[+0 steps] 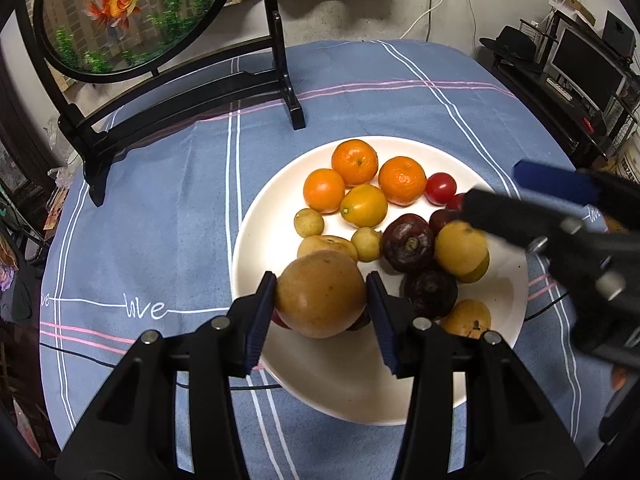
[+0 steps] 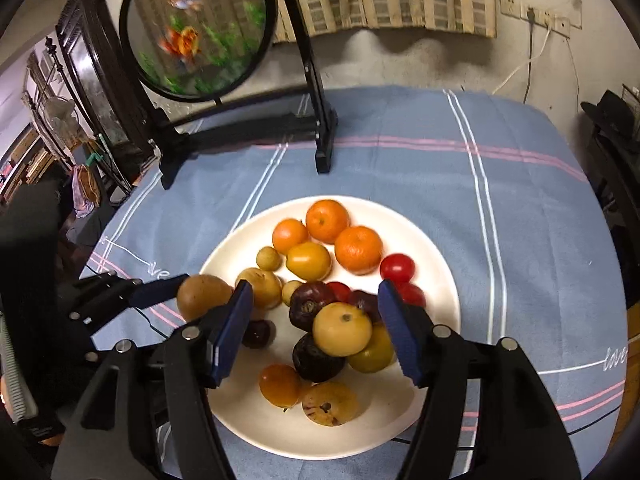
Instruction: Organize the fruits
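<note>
Tan-brown and round, the large fruit (image 1: 320, 294) sits pinched between the two blue pads of the left claw (image 1: 321, 304), over the near-left rim of the white plate (image 1: 360, 392). In the right wrist view the same fruit (image 2: 203, 296) hangs at the plate's left edge (image 2: 224, 256), gripped from the left.

On the plate, three oranges (image 1: 355, 162) cluster at the far side, with a yellow-orange oval fruit (image 1: 364, 205) just in front of them. Two small tan round fruits (image 1: 309, 222) lie left of centre. Red cherry tomatoes (image 1: 440, 188) sit at the plate's far right. Toward the middle, dark purple fruits (image 1: 408, 243) touch a yellow round fruit (image 1: 461, 247) that rests on top of the pile.

Over that pile the right claw (image 2: 316, 330) has its pads spread wide apart; the yellow round fruit (image 2: 342, 329) lies between them, and neither pad presses on it. In the left wrist view the right claw (image 1: 492, 208) comes in from the plate's right side, blurred.

Under the plate lies a blue tablecloth (image 1: 160, 208) with white and pink stripes, covering the table. Beyond the plate, at the table's far left, stands a black frame (image 1: 192, 92) holding a round panel painted with a goldfish (image 1: 120, 2).
</note>
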`<state>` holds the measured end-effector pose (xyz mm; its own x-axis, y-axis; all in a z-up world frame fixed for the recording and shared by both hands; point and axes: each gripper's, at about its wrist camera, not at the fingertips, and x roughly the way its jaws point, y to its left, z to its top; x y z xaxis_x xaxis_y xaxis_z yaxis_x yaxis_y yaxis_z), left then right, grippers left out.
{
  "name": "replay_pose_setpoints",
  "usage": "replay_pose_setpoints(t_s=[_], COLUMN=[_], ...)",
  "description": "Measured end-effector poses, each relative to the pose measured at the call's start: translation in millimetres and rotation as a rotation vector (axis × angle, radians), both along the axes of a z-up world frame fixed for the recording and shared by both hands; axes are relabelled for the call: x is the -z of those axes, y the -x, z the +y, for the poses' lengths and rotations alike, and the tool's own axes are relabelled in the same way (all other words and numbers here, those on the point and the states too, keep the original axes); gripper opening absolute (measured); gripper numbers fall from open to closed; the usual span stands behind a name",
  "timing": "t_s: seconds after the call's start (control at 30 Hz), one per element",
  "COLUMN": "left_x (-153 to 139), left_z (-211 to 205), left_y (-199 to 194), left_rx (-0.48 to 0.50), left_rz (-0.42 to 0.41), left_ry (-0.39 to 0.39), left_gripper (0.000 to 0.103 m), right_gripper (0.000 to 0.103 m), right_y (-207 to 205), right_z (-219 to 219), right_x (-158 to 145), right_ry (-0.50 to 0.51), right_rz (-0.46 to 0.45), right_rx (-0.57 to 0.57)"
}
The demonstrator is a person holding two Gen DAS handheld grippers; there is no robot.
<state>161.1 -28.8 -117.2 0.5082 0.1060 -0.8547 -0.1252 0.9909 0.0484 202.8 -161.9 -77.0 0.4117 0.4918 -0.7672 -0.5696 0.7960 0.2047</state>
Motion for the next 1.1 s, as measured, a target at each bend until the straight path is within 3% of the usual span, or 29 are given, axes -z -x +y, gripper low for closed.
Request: replay_pose_setpoints(t_s=[0.03, 0.17, 0.4, 0.6, 0.77, 0.83, 1.0, 1.1], left_x=[-2, -27, -99, -142, -159, -164, -164, -159], left_z=[0, 2, 2, -1, -14, -15, -15, -15], left_y=[1, 10, 42, 71, 88, 94, 102, 104], left_rx=[-0.004, -0.016, -0.053, -0.072, -0.07, -0.061, -0.03, -0.077], left_rz=[-0.004, -0.082, -0.287, -0.394, -0.444, -0.449, -0.424, -0.385], left_ry=[0.001, -0.027, -0.09, -0.06, -0.154, -0.142, -0.027, 0.0], left_gripper=[0.047, 0.064, 0.099, 0.1, 0.1, 0.101, 0.101, 0.1], right_gripper=[0.065, 0.065, 0.066, 0.066, 0.066, 0.066, 0.066, 0.066], right_y=[1, 9, 44, 74, 92, 99, 117, 126], right_z=[-2, -15, -52, -74, -81, -82, -82, -79], right_x=[-6, -32, -50, -40, -42, -47, -63, -68], right_ry=[-0.012, -0.055, -0.106, -0.104, -0.104, -0.113, -0.145, -0.157], right_rz=[-0.008, -0.051, -0.088, -0.048, -0.059, -0.071, -0.104, -0.115], right_rx=[0.003, 0.016, 0.047, 0.082, 0.082, 0.08, 0.058, 0.042])
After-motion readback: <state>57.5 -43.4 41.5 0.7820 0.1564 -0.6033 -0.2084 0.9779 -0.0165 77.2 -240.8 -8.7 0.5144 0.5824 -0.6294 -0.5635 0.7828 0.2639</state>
